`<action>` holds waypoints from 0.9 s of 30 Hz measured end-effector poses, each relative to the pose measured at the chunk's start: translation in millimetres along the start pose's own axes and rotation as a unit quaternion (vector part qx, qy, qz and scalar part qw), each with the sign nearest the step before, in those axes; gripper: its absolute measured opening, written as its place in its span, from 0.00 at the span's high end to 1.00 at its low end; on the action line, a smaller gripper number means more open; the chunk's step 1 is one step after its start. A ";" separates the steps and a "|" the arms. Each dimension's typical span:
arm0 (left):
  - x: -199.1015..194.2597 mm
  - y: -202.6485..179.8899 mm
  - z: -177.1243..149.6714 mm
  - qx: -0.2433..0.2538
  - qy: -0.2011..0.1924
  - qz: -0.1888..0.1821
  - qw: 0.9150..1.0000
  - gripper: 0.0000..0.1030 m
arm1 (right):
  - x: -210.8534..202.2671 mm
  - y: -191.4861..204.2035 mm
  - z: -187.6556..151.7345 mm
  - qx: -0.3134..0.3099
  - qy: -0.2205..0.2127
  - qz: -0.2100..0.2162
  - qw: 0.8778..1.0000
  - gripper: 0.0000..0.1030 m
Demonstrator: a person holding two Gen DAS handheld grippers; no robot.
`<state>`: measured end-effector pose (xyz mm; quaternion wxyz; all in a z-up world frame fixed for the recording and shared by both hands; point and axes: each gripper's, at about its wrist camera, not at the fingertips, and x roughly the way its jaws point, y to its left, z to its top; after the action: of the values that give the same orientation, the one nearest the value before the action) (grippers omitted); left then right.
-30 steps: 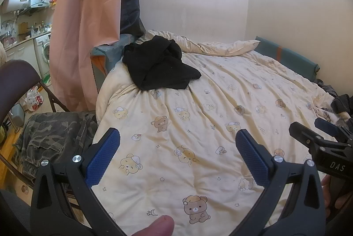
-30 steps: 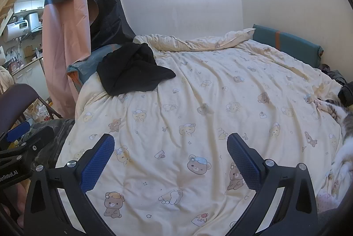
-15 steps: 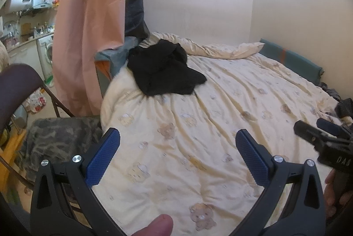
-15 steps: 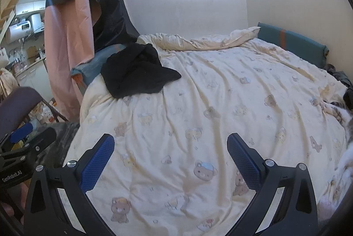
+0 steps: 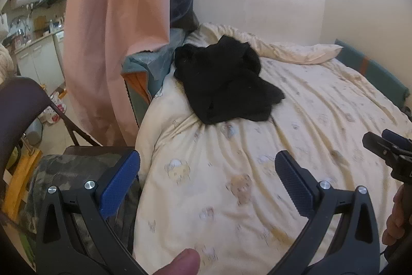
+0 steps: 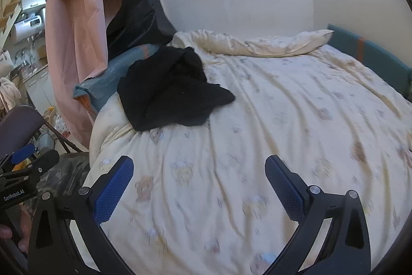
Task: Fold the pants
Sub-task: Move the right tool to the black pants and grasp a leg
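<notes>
Far left in the left wrist view, a dark chair back (image 5: 15, 105) curves in, and below it a camouflage garment (image 5: 77, 172) lies draped on the seat, just beside the bed edge. A peach curtain (image 5: 113, 43) hangs down next to it. The left gripper (image 5: 206, 179) hovers low over the near corner of the bed, its fingers (image 5: 118, 185) spread wide with nothing between them, only the cream bear-print duvet (image 5: 309, 120) showing through the gap. The black pants (image 5: 226, 87) sit in a crumpled heap on the duvet, up near the bed's left edge, well ahead of the fingertips and roughly centred between them, apart from both. A thumb tip (image 5: 185, 262) pokes in at the bottom edge. At the right edge the right gripper (image 5: 386, 149) juts into view, held by a hand (image 5: 394, 218). Over to the right wrist view: the left gripper (image 6: 28, 167) shows at the far left beside the chair. The right gripper (image 6: 199, 179) also hangs open, fingers (image 6: 113, 187) set wide and empty above the duvet (image 6: 296, 120). The pants (image 6: 170, 89) lie bunched ahead and to the left here, closer in line with the left finger than the right, well clear of both. A teal headboard strip (image 6: 370, 51) runs along the far right side of the bed.
</notes>
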<state>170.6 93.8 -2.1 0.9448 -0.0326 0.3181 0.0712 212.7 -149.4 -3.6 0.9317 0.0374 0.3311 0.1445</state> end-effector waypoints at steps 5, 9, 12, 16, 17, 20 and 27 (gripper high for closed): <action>63.3 17.8 23.0 -0.023 0.025 0.012 0.999 0.00 | 80.2 -0.1 32.1 -0.003 0.027 0.008 1.000 0.00; 105.8 26.4 33.7 -0.031 0.039 0.015 0.999 0.00 | 147.1 -7.7 54.6 0.003 0.049 0.011 0.999 0.00; 135.7 27.2 40.2 -0.026 0.045 0.016 0.999 0.00 | 198.5 -8.2 62.7 -0.021 0.068 -0.019 0.997 0.00; 179.2 26.3 45.0 -0.020 0.060 0.003 0.998 0.00 | 262.0 -14.7 68.0 -0.018 0.102 -0.014 0.995 0.05; 190.8 26.4 45.5 -0.022 0.064 0.005 0.998 0.00 | 275.7 -16.4 68.7 -0.012 0.111 -0.008 0.994 0.07; 208.3 24.8 45.0 -0.031 0.074 0.001 0.997 0.00 | 304.5 -18.0 72.1 0.007 0.125 0.002 0.992 0.10; 220.9 21.7 39.3 -0.033 0.099 -0.004 0.995 0.00 | 364.9 -12.6 85.6 0.041 0.170 0.015 0.985 0.13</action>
<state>364.6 144.6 -105.0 0.9075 -0.0724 0.4071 0.0740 539.2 -51.9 -160.3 0.8575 0.0554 0.4892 0.1490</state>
